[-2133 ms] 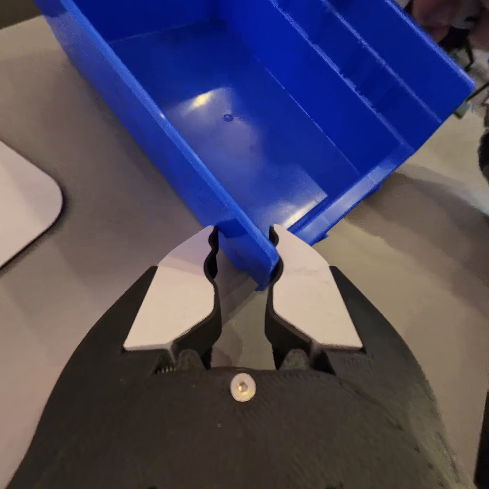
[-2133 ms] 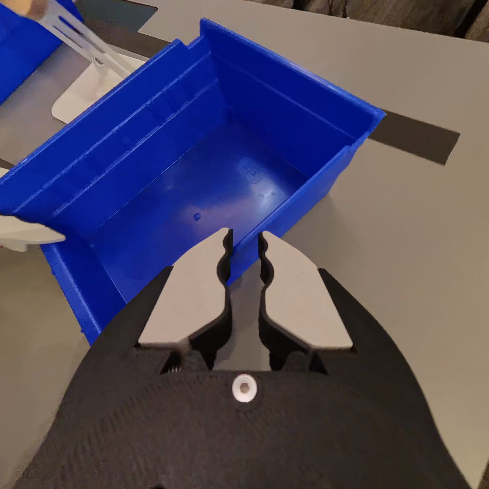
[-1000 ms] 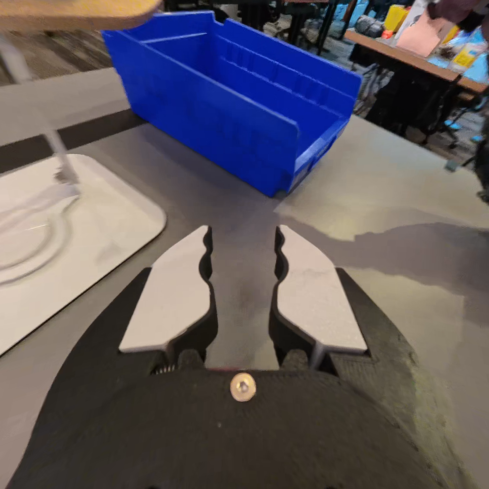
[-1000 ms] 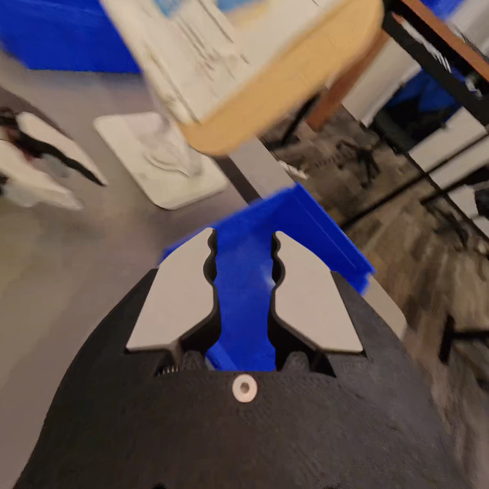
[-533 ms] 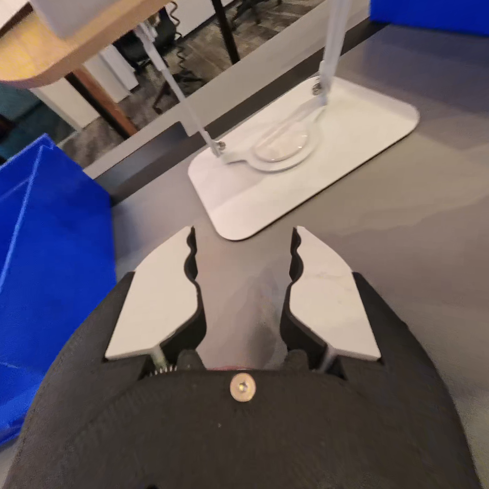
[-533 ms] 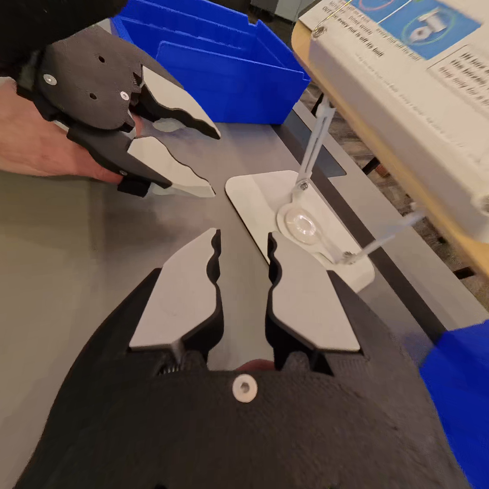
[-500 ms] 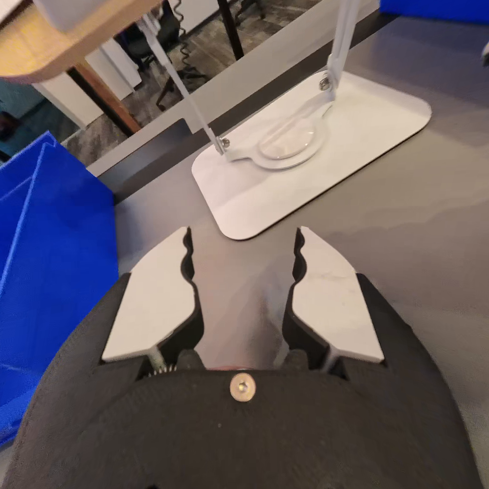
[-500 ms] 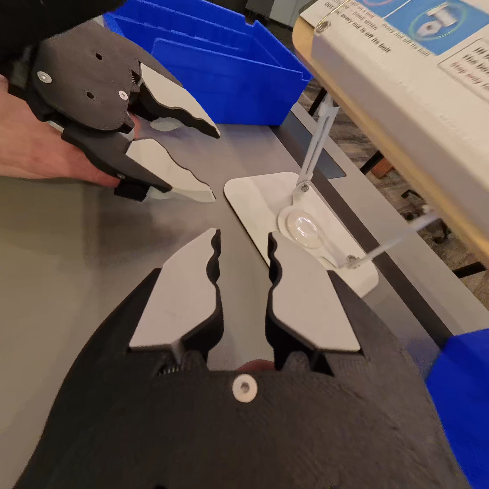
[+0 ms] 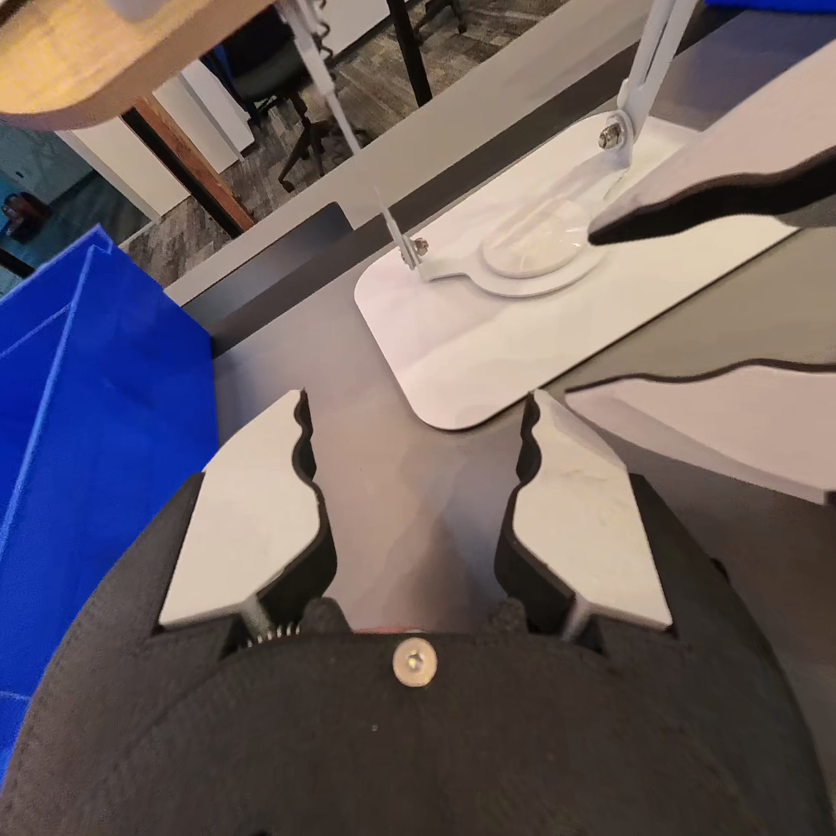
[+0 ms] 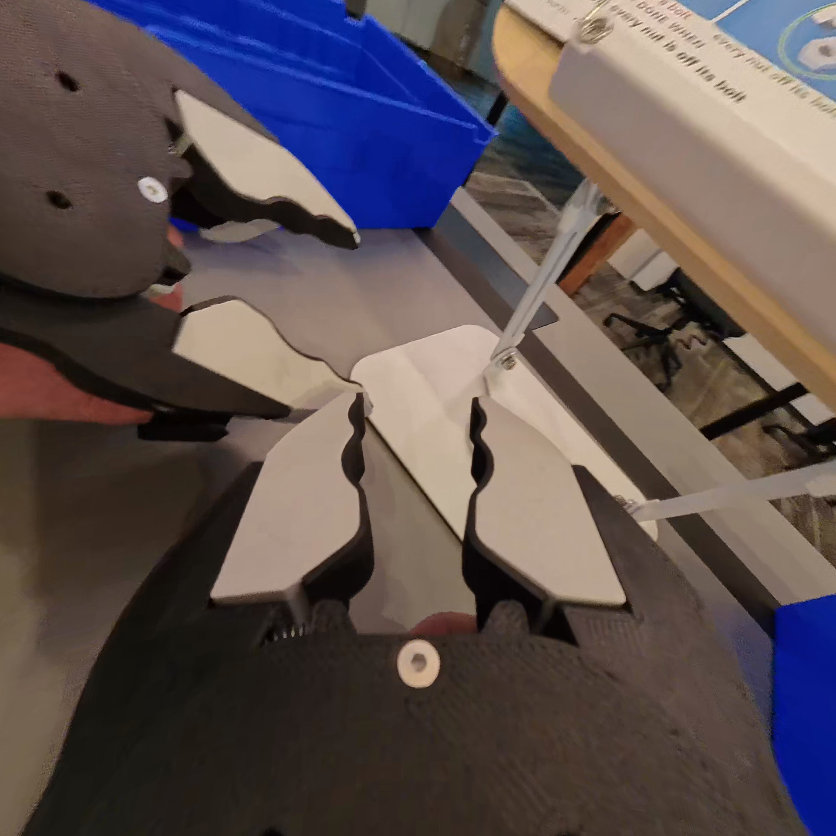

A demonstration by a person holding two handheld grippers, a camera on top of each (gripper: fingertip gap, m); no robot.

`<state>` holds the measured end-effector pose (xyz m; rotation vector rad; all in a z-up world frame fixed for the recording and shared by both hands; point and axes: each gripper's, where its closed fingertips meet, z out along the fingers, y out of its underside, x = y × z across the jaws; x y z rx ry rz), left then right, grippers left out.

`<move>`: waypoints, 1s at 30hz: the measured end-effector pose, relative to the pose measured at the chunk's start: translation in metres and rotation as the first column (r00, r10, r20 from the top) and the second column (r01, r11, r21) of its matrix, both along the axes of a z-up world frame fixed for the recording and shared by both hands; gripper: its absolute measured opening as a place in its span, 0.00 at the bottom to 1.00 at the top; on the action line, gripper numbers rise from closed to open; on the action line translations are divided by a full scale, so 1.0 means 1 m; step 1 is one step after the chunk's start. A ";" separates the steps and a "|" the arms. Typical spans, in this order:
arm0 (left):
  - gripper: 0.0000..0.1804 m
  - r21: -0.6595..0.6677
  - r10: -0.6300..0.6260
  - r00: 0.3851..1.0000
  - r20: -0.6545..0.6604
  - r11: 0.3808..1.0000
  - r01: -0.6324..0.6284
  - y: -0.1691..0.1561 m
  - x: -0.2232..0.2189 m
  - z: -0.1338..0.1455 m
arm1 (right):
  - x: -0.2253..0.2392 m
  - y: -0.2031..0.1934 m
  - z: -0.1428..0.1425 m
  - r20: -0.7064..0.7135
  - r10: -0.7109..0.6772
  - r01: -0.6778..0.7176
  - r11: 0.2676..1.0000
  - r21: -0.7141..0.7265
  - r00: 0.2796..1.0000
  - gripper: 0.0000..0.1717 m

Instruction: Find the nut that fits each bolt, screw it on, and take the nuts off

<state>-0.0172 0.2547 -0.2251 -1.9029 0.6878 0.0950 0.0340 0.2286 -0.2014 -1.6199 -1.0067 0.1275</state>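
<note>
Swung off the blue plastic bin (image 9: 90, 407) onto the white flat stand base (image 9: 475, 353). Left gripper (image 9: 416, 398) wide apart, right gripper (image 10: 414, 402) part-open, both bare. No bolts or nuts apparent; advise locating them before closing.

The bin (image 9: 90, 407) is bright blue. The stand's base plate (image 9: 475, 344) is white, on a plain grey table (image 9: 384, 452).

bin (image 9: 90, 407): glossy blue plastic | table (image 9: 375, 452): smooth matt grey | stand base (image 9: 475, 344): smooth white metal
</note>
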 end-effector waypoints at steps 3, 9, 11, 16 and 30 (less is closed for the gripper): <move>0.48 0.046 -0.018 0.996 0.091 0.999 0.013 0.000 0.000 0.013 | -0.004 0.008 0.008 -0.091 -0.090 0.092 0.996 0.021 0.992 0.20; 0.43 0.084 -0.002 0.996 0.091 0.996 -0.006 0.004 -0.003 0.018 | -0.011 0.018 0.011 -0.142 -0.178 0.187 0.981 0.052 0.974 0.14; 0.44 0.085 -0.004 0.995 0.099 0.996 -0.005 0.005 -0.005 0.018 | -0.011 0.020 0.009 -0.138 -0.182 0.190 0.981 0.045 0.974 0.16; 0.44 0.079 0.000 0.996 0.086 0.997 -0.007 0.006 -0.006 0.016 | -0.011 0.021 0.009 -0.122 -0.172 0.180 0.982 0.059 0.978 0.17; 0.34 0.076 -0.050 0.996 0.070 0.996 0.045 0.001 0.001 0.015 | -0.023 0.012 0.005 -0.077 -0.075 0.081 0.994 0.078 0.994 0.00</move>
